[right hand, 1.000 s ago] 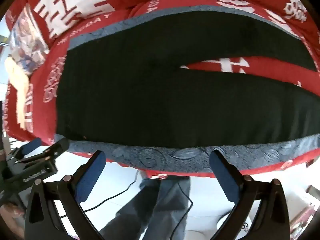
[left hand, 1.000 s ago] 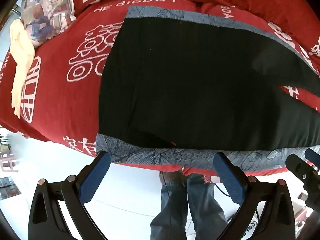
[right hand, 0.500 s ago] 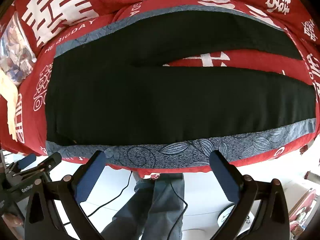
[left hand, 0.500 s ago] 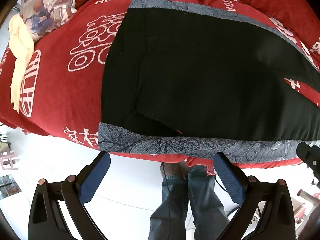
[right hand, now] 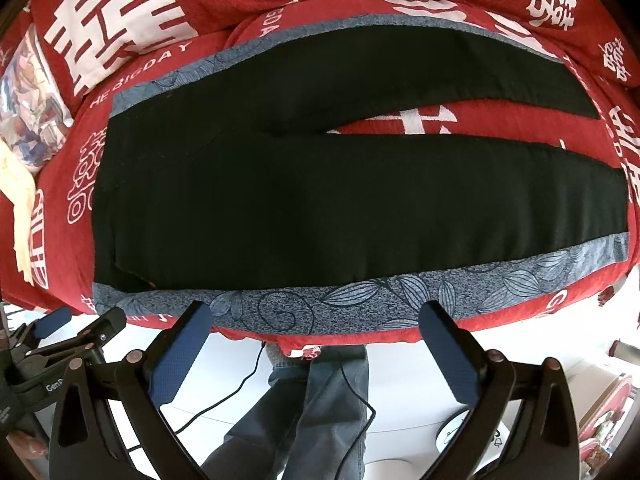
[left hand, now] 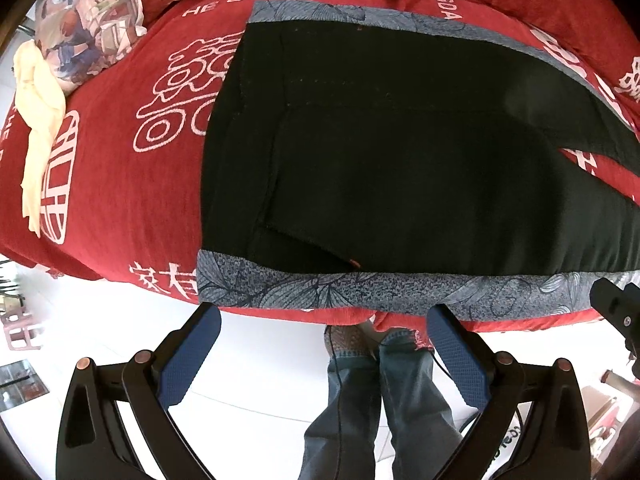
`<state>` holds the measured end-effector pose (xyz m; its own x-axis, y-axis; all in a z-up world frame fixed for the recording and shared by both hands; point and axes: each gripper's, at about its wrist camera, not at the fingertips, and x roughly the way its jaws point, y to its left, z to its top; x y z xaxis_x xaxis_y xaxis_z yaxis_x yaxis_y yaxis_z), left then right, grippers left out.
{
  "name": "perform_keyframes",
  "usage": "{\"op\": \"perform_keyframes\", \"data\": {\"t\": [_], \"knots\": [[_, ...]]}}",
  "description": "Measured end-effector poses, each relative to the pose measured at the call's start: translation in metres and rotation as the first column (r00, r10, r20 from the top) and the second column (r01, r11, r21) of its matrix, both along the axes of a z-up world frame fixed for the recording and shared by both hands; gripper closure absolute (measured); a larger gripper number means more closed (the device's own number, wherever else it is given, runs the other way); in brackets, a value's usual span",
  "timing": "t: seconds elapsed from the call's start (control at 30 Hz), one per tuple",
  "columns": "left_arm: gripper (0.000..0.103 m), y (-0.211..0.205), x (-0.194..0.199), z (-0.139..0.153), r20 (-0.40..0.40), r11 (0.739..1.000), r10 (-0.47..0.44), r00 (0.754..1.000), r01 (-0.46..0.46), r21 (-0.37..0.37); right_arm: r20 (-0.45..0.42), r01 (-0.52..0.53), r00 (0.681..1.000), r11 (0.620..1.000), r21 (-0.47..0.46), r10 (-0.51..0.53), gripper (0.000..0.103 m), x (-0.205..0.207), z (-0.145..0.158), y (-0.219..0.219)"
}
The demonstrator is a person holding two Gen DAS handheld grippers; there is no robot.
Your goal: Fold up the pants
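We see the black pants [right hand: 340,200] lying left-to-right across the frame, above both claws. The left claw [left hand: 320,344], spread empty, faces the waistband [left hand: 236,152]; the right claw [right hand: 316,340], likewise spread, faces the near leg [right hand: 480,208].

Both grippers hang over open white floor [left hand: 260,380] before the bed edge [right hand: 360,334], jaws wide and empty. The black pants [right hand: 320,200] lie flat, with free room above them. The person's legs [right hand: 312,412] and a cable [right hand: 224,400] stand below.

Home bedroom: bed with red wedding-print bedspread [left hand: 120,184], patterned pillow [left hand: 88,20], white tiled floor [left hand: 260,368].
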<state>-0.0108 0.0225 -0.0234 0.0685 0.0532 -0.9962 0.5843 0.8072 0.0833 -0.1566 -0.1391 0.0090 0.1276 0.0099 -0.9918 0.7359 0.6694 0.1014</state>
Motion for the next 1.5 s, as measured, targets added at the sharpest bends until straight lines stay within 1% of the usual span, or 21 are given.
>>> {"op": "perform_keyframes", "data": {"t": [0.2, 0.6, 1.0, 1.5], "knots": [[0.0, -0.0028, -0.0011, 0.0022, 0.017, 1.0, -0.022, 1.0, 0.022, 0.003, -0.003, -0.002, 1.0, 1.0, -0.002, 0.002, 0.0, 0.0029, 0.0005, -0.0007], [0.0, -0.0003, 0.0005, 0.0037, 0.016, 1.0, -0.015, 1.0, 0.015, -0.001, -0.016, -0.034, 0.999, 0.999, -0.016, 0.033, 0.0, 0.0102, 0.0015, 0.002], [0.0, -0.0048, -0.0044, 0.0089, 0.021, 0.999, -0.039, 0.999, 0.039, -0.01, -0.018, -0.036, 0.999, 0.999, -0.027, 0.036, 0.0, 0.0068, 0.0025, 0.0009], [0.0, -0.0052, -0.0071, 0.0074, 0.032, 0.999, -0.035, 0.999, 0.035, -0.005, -0.021, -0.03, 0.999, 0.999, -0.024, 0.03, 0.0, 0.0003, -0.0012, -0.0014]]}}
